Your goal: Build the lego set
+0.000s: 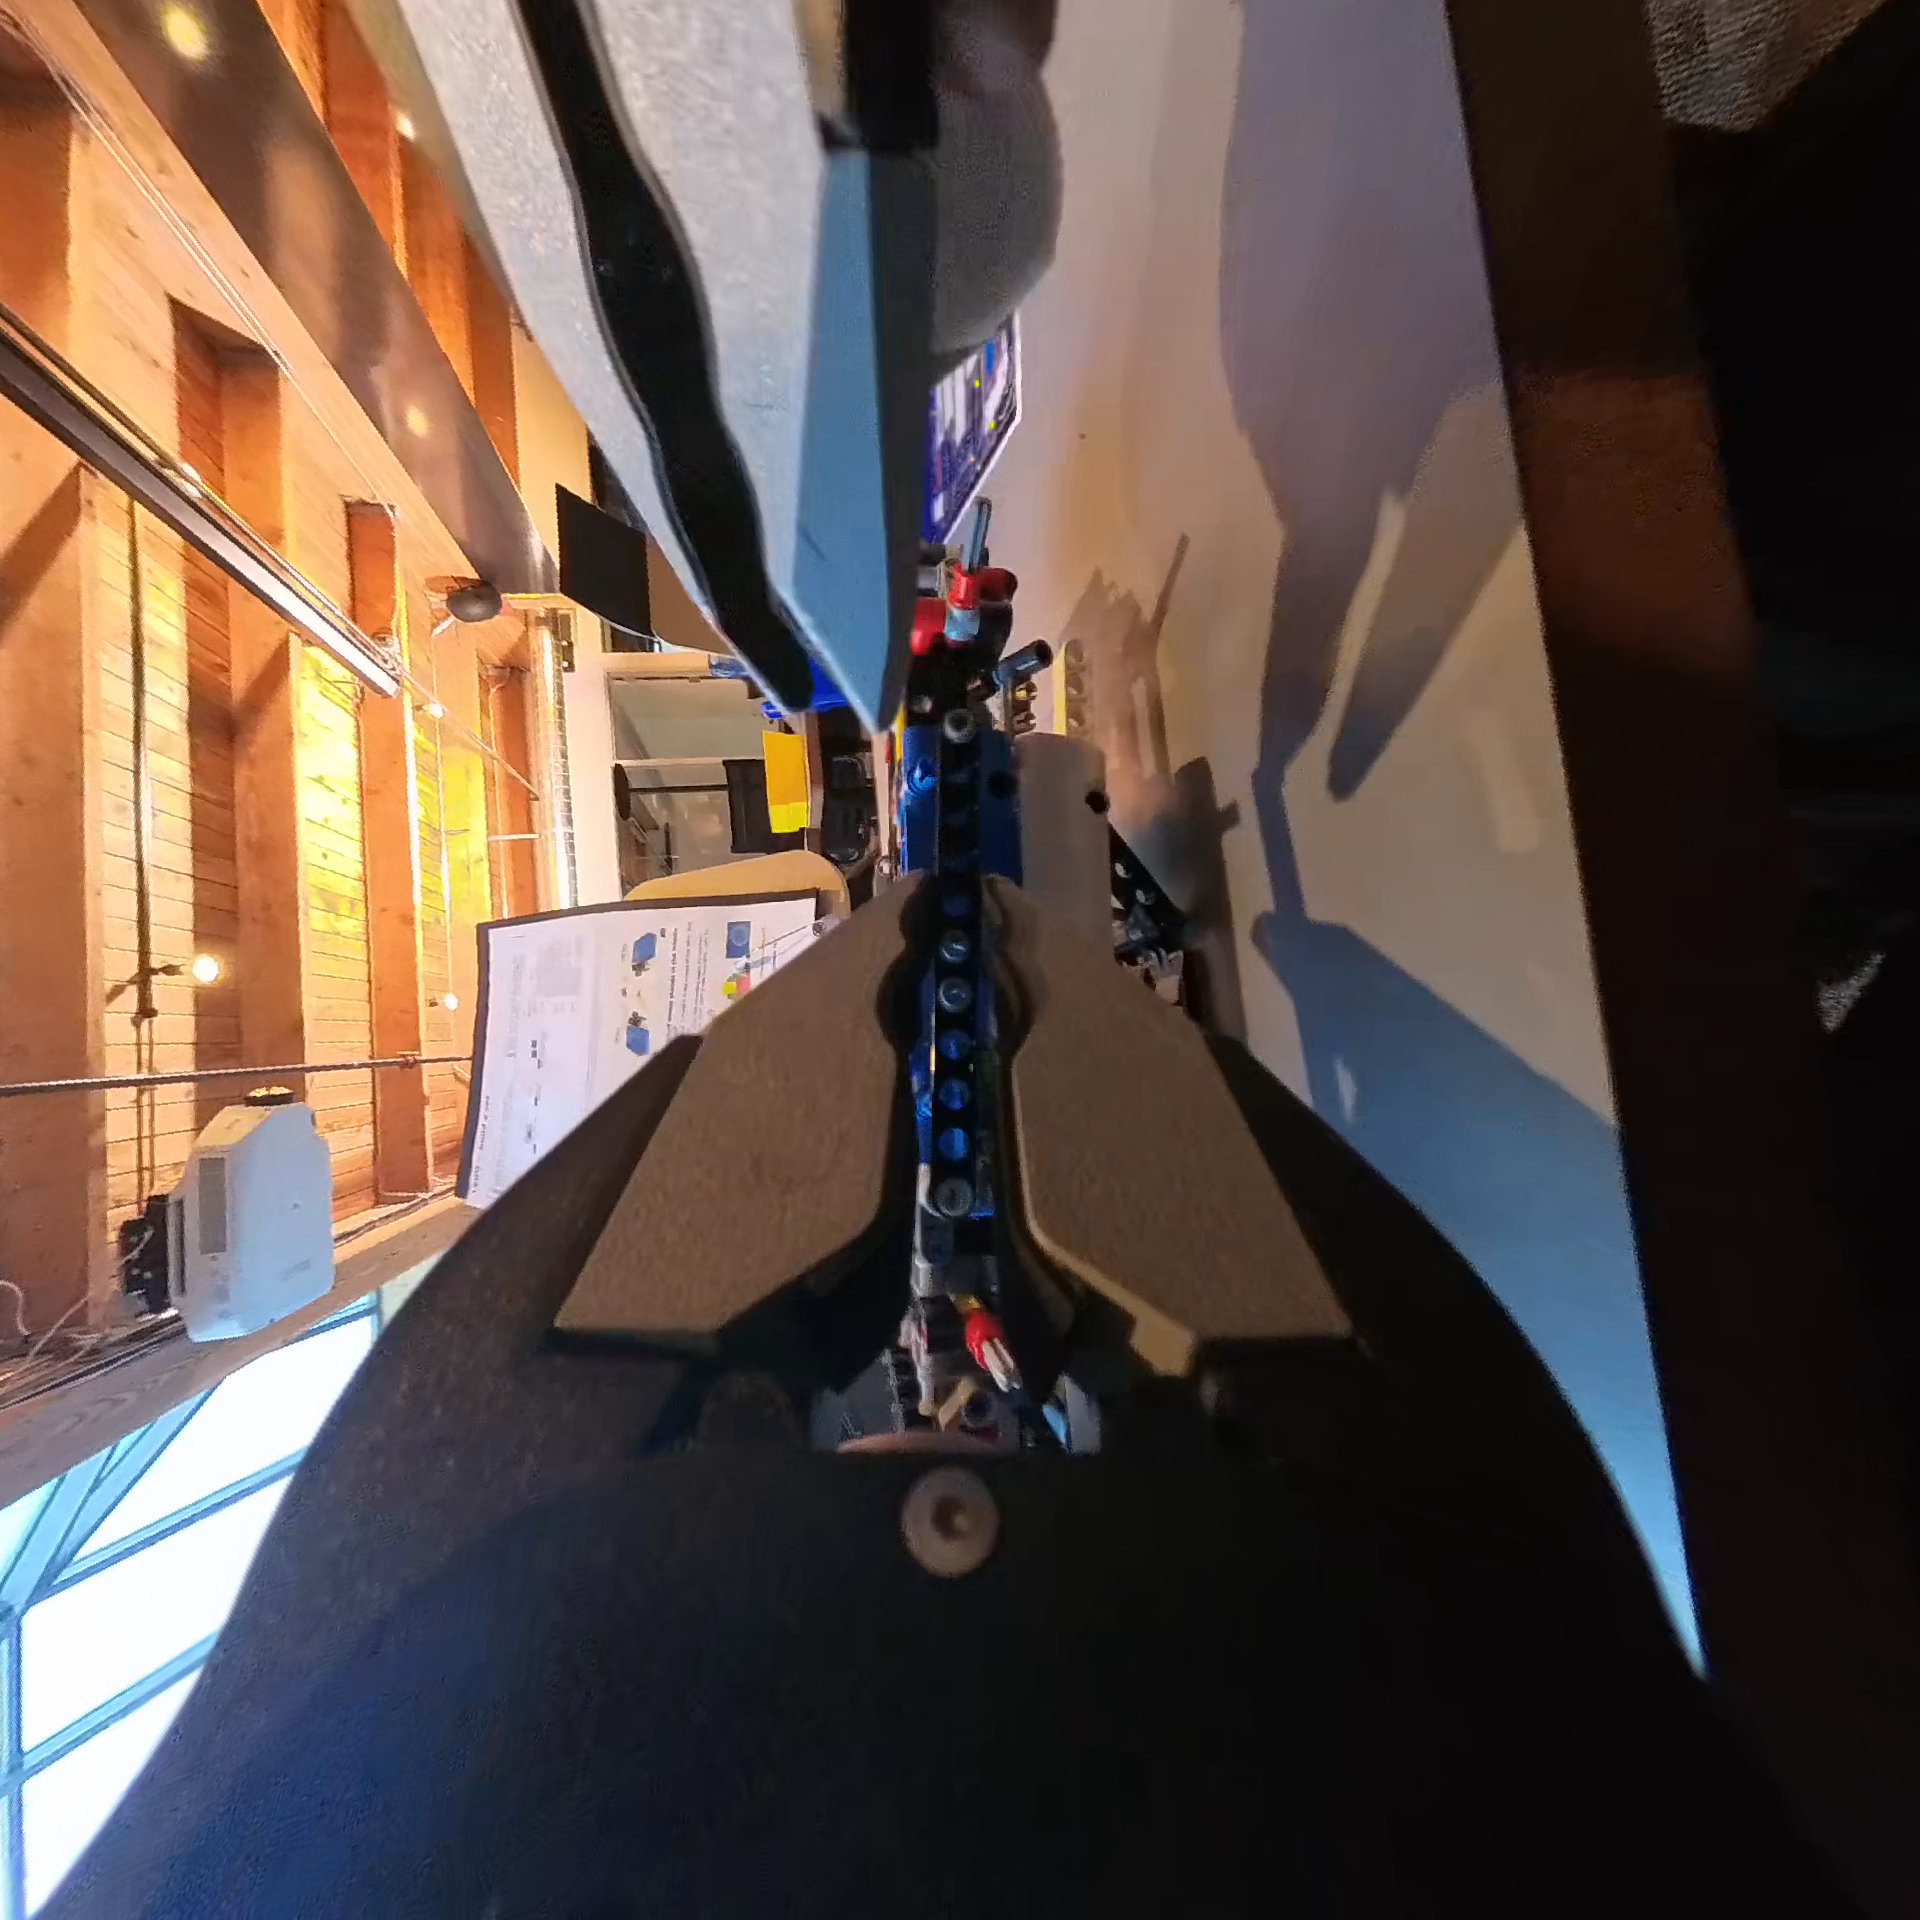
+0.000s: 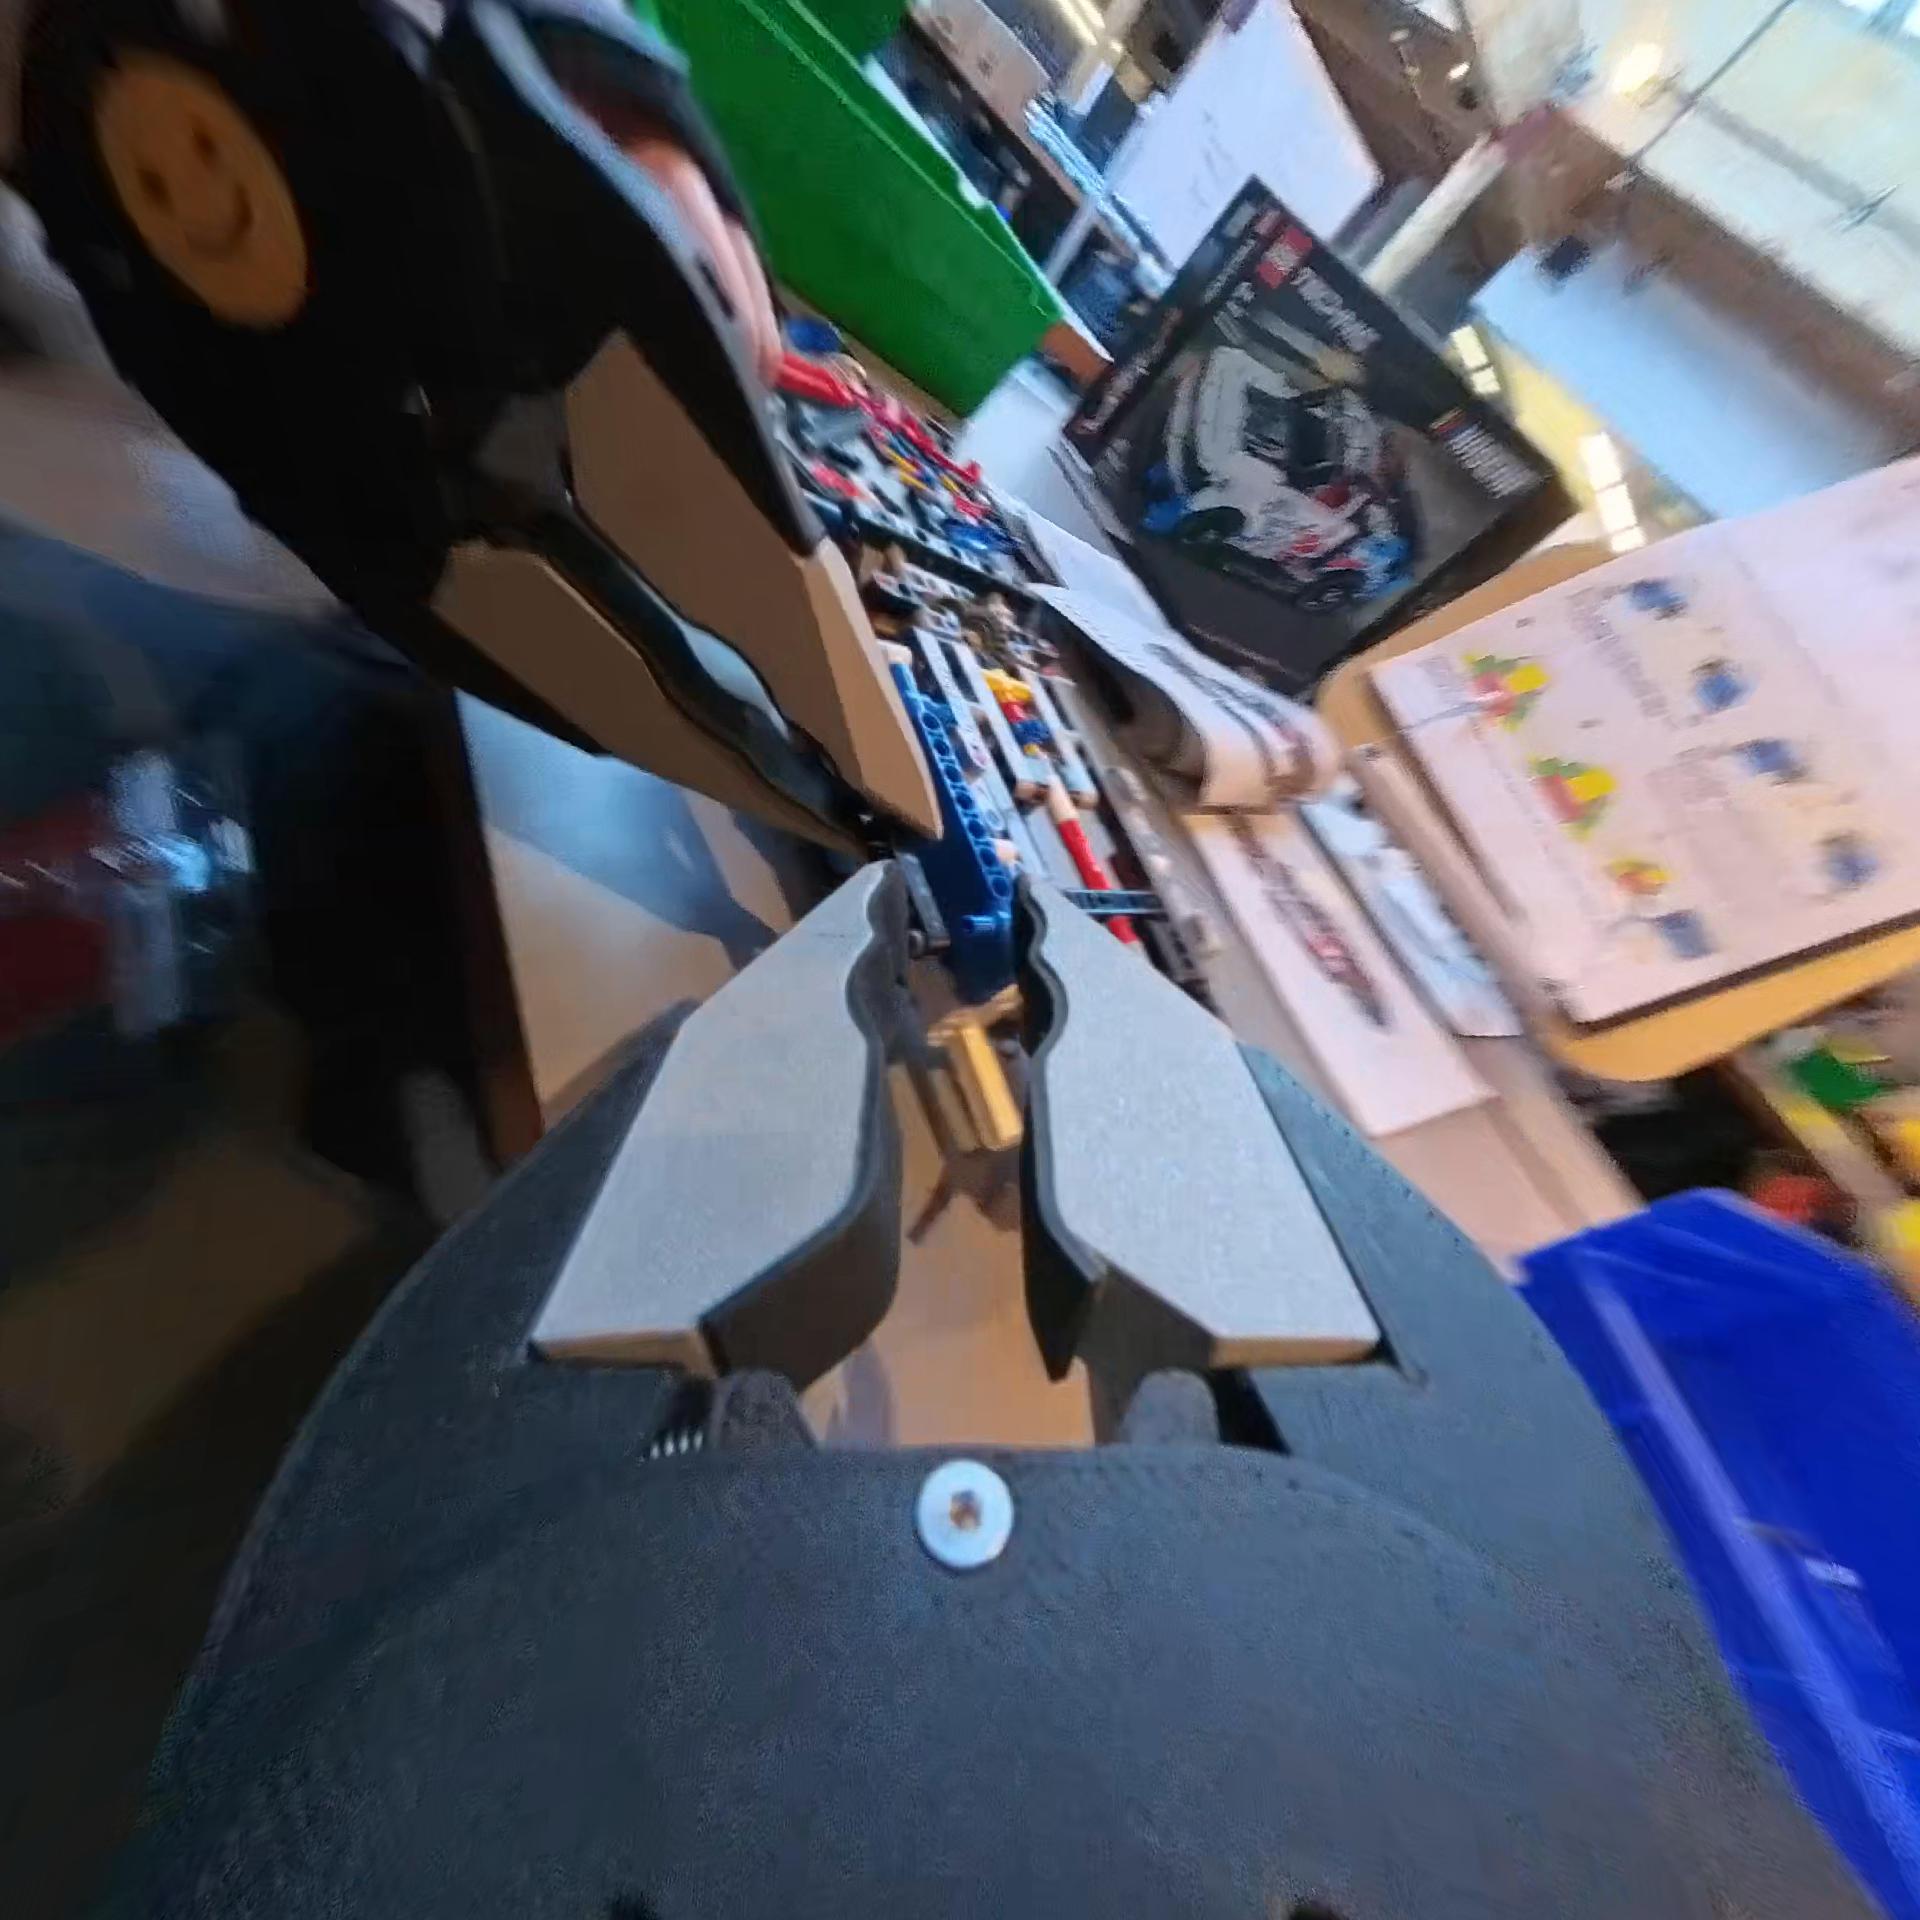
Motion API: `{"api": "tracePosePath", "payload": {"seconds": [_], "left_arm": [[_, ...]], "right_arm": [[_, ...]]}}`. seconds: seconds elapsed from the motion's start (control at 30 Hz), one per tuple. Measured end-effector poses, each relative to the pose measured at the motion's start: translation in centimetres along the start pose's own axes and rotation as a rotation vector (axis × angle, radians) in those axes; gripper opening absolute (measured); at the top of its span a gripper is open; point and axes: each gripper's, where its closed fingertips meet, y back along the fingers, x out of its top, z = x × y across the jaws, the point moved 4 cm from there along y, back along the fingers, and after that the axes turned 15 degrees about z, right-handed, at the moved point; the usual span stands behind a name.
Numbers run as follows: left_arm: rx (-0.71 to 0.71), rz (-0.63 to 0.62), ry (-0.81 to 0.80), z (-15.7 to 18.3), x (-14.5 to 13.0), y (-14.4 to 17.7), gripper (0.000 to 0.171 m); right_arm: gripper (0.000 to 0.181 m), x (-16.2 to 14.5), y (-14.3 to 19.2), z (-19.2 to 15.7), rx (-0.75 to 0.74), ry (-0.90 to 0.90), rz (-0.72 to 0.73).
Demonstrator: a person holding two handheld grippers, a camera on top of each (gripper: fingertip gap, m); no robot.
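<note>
- The left gripper (image 1: 951, 914) is clamped on a long blue-and-black lego assembly (image 1: 954, 1039), the beam running lengthwise between its tan fingers (image 1: 790, 1122).
- The right gripper (image 2: 951, 894) meets the far end of that same assembly (image 2: 971, 873); its grey fingertips (image 2: 1049, 925) appear to pinch the blue beam, though blur makes contact uncertain.
- Beyond, loose lego pieces (image 2: 935, 488) are spread over the table (image 2: 1382, 1174).
- At far right, the set's dark box (image 2: 1309, 436) stands behind an open instruction sheet (image 2: 1652, 748).
- A blue bin (image 2: 1756, 1455) sits near right.
</note>
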Motion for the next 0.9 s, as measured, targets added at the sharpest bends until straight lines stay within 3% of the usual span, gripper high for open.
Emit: {"api": "tracePosePath", "payload": {"seconds": [0.1,0.23,0.47,0.53,0.73,0.9], "left_arm": [[0.023,0.001,-0.018,-0.4,0.0,0.0,0.004],[0.037,-0.007,-0.037,-0.6,-0.5,0.1,0.004],[0.053,-0.003,-0.063,-0.8,-0.5,-0.1,0.004],[0.047,-0.006,-0.065,-0.6,-0.6,-0.2,0.004],[0.047,-0.003,-0.080,-0.3,-0.6,-0.4,0.004],[0.046,-0.006,-0.100,-0.3,-0.7,-0.6,0.004]], "right_arm": [[0.032,-0.5,0.0,1.1,0.022,-0.200,0.011],[0.036,-1.1,-0.1,2.0,0.125,-0.295,-0.029],[0.052,-1.8,-1.3,2.1,0.330,-0.277,-0.114],[0.049,-2.0,-1.5,1.6,0.423,-0.283,-0.144],[0.041,-2.1,-2.2,1.8,0.515,-0.263,-0.120],[0.045,-2.6,-2.7,1.9,0.598,-0.244,-0.155]]}}
